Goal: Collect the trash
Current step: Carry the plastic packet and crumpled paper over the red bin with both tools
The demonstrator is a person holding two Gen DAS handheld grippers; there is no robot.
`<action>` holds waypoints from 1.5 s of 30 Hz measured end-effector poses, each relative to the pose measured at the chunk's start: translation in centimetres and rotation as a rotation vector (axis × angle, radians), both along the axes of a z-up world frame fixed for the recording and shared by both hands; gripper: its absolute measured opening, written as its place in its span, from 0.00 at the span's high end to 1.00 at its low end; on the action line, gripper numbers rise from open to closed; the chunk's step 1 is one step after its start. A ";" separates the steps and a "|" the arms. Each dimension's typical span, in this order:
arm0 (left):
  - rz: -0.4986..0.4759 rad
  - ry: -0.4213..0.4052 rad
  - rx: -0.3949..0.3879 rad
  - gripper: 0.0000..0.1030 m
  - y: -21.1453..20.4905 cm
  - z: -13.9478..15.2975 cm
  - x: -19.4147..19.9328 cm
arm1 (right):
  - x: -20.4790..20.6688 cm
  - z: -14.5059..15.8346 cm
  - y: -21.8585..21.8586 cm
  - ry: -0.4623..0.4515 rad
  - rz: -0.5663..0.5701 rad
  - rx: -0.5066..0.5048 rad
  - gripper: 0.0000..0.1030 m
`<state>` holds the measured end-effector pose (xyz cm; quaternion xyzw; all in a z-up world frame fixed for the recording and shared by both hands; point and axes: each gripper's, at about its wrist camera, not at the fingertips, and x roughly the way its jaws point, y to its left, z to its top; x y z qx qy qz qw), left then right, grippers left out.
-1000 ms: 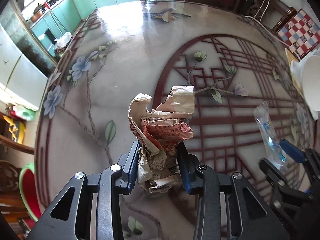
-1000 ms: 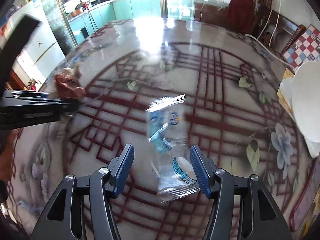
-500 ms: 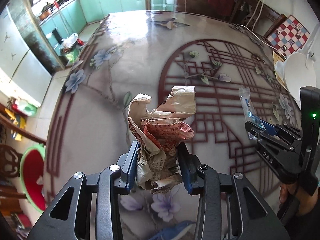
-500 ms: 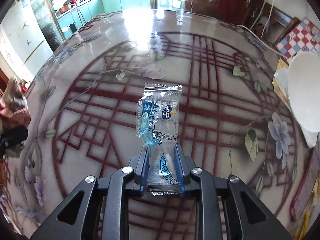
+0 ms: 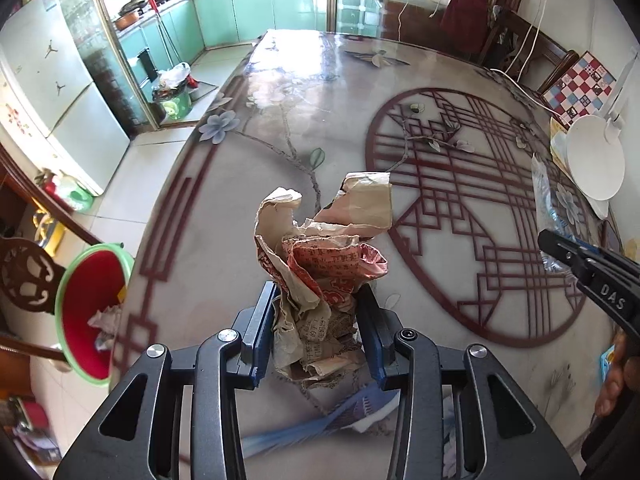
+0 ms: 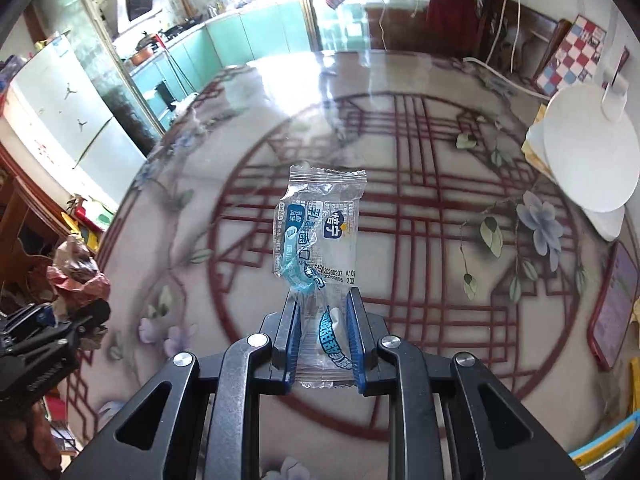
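**Both grippers hold trash above the table**

The left gripper (image 5: 316, 332) is clamped on a crumpled paper wad (image 5: 324, 264), held over the patterned table (image 5: 288, 92) near its left edge. Left of that edge sits a red bin (image 5: 90, 312), apparently with scraps inside. The right gripper (image 6: 323, 336) pinches a clear plastic wrapper (image 6: 320, 224) above the table's lattice circle.

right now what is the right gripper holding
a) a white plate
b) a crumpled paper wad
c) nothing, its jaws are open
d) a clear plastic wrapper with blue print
d: in the right wrist view the right gripper is shut on the clear plastic wrapper, which stands up between its blue pads, off the table.
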<state>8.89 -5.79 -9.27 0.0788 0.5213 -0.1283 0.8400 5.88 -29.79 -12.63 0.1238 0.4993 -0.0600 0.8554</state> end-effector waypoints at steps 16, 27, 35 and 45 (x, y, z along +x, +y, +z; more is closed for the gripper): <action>0.045 -0.033 -0.051 0.64 5.2 0.8 -1.3 | -1.0 4.2 8.9 -0.057 0.127 -0.055 0.82; 0.039 -0.003 -0.053 0.64 9.5 -0.4 -0.1 | -0.3 3.1 13.9 -0.022 0.128 -0.054 0.82; 0.066 -0.004 -0.067 0.63 13.8 -0.3 0.9 | 1.0 3.6 18.6 -0.017 0.153 -0.079 0.82; 0.187 -0.005 -0.063 0.63 22.5 -0.5 2.0 | 3.8 4.0 27.7 -0.032 0.278 -0.090 0.82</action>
